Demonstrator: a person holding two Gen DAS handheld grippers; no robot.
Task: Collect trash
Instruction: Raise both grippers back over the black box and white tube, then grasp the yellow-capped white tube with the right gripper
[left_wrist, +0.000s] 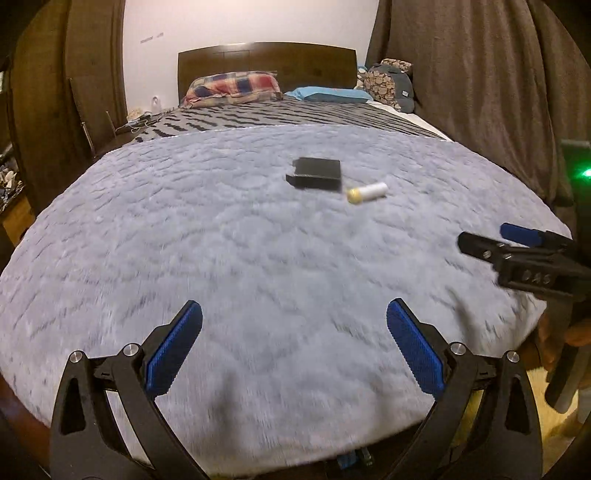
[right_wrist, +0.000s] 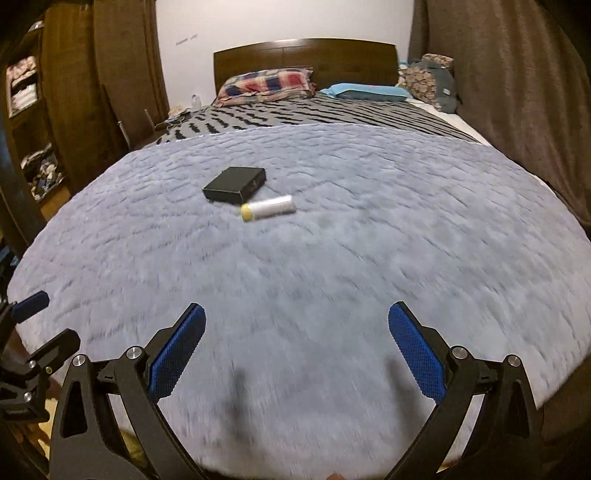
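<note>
A small black box lies on the fluffy grey blanket in the middle of the bed. A white tube with a yellow cap lies just right of it. Both also show in the right wrist view: the box and the tube. My left gripper is open and empty, over the near part of the blanket, well short of both items. My right gripper is open and empty too, equally far back. It also shows at the right of the left wrist view.
The bed has a striped grey cover, a plaid pillow, a blue pillow and a wooden headboard. Brown curtains hang at the right. A wooden wardrobe and shelves stand at the left.
</note>
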